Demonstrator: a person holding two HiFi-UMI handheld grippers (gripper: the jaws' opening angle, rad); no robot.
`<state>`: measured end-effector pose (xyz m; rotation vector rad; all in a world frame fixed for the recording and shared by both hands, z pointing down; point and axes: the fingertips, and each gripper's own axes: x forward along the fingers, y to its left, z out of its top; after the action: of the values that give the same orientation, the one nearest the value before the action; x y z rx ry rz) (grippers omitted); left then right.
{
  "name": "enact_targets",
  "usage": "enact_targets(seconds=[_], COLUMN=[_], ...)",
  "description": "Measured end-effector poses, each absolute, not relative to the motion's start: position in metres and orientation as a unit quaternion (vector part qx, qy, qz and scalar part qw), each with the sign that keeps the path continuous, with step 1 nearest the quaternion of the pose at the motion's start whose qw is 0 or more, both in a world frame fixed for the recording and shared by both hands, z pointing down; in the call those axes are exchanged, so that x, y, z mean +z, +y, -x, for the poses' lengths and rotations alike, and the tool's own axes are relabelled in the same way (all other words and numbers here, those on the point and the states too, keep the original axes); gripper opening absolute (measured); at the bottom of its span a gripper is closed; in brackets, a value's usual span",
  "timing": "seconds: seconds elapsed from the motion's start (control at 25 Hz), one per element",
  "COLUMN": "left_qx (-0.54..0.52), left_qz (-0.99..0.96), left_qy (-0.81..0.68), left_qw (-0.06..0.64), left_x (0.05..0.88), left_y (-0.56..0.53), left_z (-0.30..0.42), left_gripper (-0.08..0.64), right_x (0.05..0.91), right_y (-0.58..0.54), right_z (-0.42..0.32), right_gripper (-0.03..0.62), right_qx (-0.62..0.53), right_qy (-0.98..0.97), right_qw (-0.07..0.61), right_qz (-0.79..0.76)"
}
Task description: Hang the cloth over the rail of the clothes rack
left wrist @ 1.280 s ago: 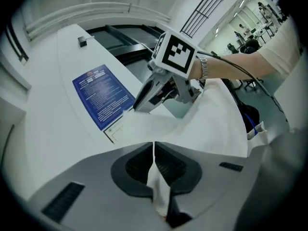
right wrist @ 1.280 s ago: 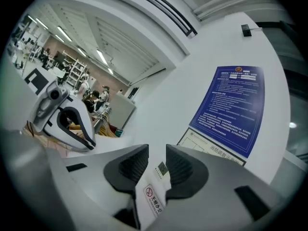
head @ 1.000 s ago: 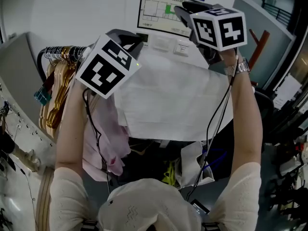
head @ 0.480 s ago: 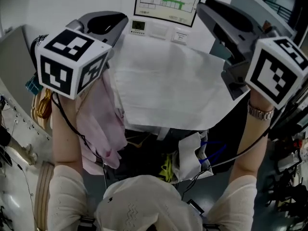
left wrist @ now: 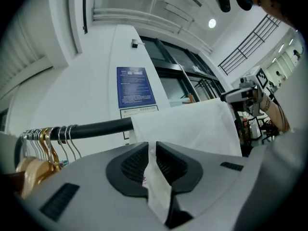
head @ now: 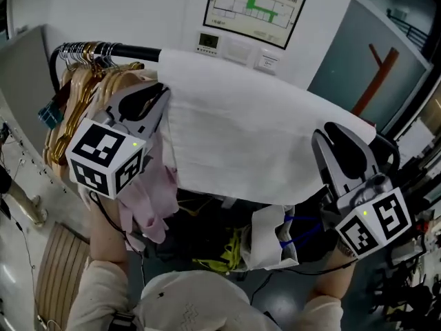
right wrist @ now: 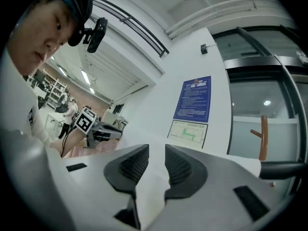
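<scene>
I am holding the white cloth (head: 241, 136) in both claws. My left claw (head: 164, 96) is pinching its 9 o'clock edge, nearly closed. My right claw (head: 329, 134) is gripping its 4 o'clock corner, jaws slightly apart around the fabric. The cloth is draping over the black rail (head: 131, 50), just beside the hangers (head: 72, 109) at 9 o'clock.

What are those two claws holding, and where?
The white cloth: the left gripper pinches its edge near the rail; the right gripper seems to hold the opposite edge.
</scene>
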<state>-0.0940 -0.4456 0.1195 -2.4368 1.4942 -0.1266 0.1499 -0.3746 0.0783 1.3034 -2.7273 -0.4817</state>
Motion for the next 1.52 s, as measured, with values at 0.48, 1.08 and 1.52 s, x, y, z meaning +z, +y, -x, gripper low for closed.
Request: enact_targets(seconds=[0.48,1.08,1.52], left_qx=[0.01,-0.035,-0.03], left_qz=[0.861,0.84,0.833], left_qy=[0.502,0.518,0.537], left_qw=[0.082,0.16,0.129], left_x=[0.115,0.058,0.067], left_y=[-0.454,-0.43,-0.46], left_z=[0.097,0.094,0.115], left_gripper=[0.086,0.015,0.015], right_x=[0.103,0.106,0.104], right_y=[-0.381,-0.37,-0.367], right_z=[-0.23,-0.241,-0.259], right_gripper=[0.1,0.1,0.1], right_qx=[-0.112,-0.104,-0.099], right_qy=[-0.843,-0.848,-0.832], right_qw=[0.006,-0.021,-0.034], right_qz=[-0.526,-0.52,-0.545])
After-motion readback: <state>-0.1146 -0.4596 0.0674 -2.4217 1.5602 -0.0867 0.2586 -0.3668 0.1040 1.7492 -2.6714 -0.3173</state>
